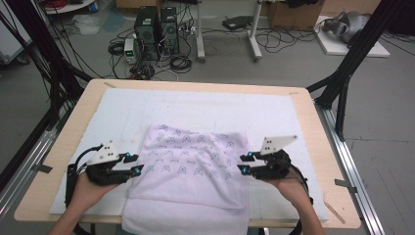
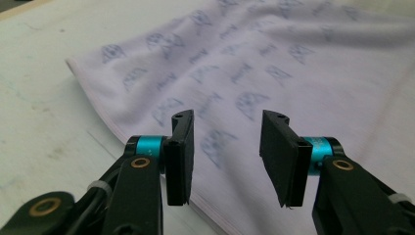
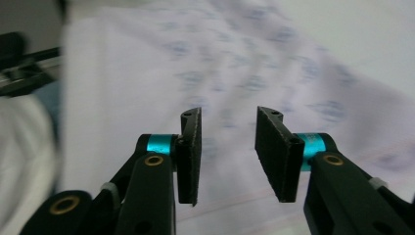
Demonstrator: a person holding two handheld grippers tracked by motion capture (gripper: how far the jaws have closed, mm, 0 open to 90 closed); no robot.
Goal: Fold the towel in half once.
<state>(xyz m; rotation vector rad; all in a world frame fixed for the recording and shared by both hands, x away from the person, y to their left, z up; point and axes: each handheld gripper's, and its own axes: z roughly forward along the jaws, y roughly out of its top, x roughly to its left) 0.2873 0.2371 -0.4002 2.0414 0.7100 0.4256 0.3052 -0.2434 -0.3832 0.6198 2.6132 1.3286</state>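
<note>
Towel (image 1: pixel 188 171) lies flat, long axis running toward the person.

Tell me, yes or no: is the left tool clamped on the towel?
No. The left tool has its jaws apart, with nothing between them above the towel.

Towel (image 1: pixel 188 176): near hem runs off the picture's bottom edge, below and between both grippers. Right gripper (image 3: pixel 227 156) view: cloth ahead of the jaws smeared by blur, print unreadable; dark shape far left of it cut off, not identifiable.
</note>
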